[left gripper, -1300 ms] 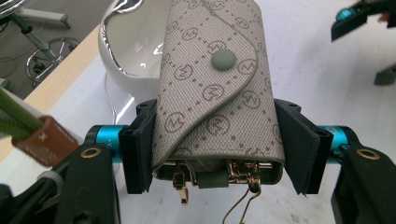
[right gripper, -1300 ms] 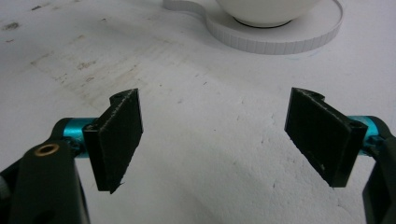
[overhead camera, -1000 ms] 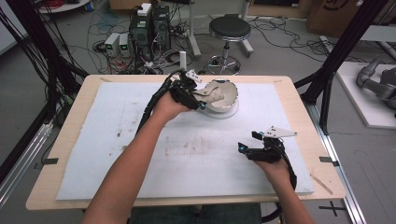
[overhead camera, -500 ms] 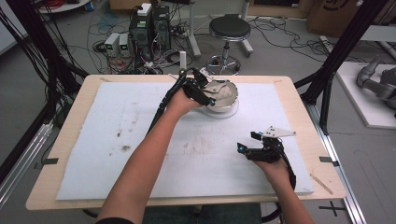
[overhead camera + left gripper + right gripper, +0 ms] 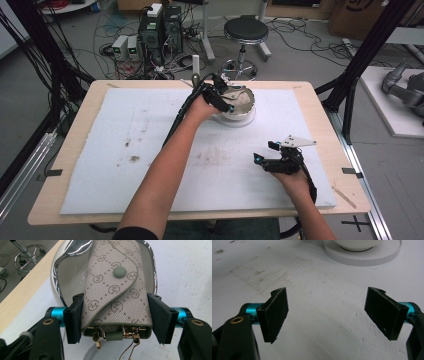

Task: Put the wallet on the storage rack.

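Nearest the person, the right tool (image 5: 274,155) sits low over the white mat (image 5: 125,165) that covers the wooden surface (image 5: 55,197), toward its near right part. In the right gripper view its two black jaws stand wide apart with nothing between them, only bare, smudged mat below. Farther out, near the far middle of the surface, the left tool (image 5: 226,100) reaches over a white bowl (image 5: 246,102) with a shiny chrome rim, which stands on a round white base (image 5: 362,257). In the left gripper view the left tool's jaws press against both long sides of a grey monogrammed key pouch (image 5: 116,290) with a snap flap, gripping it at its open end, where gold key hooks hang out. The pouch lies over the bowl's mouth, its far end reaching across toward the far rim. Beyond the surface, on the floor, stand a round black stool (image 5: 246,29) and some computer boxes (image 5: 160,25) among loose cables.
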The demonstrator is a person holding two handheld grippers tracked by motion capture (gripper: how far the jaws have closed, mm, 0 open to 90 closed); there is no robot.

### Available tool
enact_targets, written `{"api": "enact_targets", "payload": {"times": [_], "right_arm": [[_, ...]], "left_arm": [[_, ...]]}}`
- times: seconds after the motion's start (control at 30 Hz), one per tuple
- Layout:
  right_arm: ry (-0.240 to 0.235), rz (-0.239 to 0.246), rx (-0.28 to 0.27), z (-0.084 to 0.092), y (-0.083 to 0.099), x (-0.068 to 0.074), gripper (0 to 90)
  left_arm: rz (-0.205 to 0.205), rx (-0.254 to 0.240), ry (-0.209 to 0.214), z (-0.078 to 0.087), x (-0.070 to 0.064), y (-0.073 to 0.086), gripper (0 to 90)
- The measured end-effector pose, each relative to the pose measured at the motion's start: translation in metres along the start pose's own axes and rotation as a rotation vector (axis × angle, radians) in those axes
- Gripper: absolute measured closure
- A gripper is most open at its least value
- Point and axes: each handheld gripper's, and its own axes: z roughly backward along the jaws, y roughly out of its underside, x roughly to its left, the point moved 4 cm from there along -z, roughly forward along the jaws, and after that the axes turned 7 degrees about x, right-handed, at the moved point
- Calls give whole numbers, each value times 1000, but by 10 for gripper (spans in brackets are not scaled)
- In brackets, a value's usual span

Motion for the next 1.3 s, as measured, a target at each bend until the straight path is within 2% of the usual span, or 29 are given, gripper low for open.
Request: {"api": "enact_targets", "payload": {"times": [0.13,0.33,0.47,0.57,0.8,1.03,1.3], "right_arm": [[0,1,1,0,0,0,196],[0,1,4,0,0,0,196],[1,0,1,0,0,0,196],[-2,-1,2,0,0,-1,197],[-2,-1,-2,0,0,0,196],[0,-1,3,0,1,0,197],[1,11,5,0,0,6,196]], "left_arm": [[3,12,-18,-2,1,-2,349],[16,-24,-40,-4,0,-5,325],[8,-38,-55,-5,-2,-7,317],[0,-50,-81,-3,-2,-8,260],[2,-94,-50,11,-3,-9,230],[-13,-123,-29,33,-8,-5,223],[5,-191,-7,57,-8,11,223]]}}
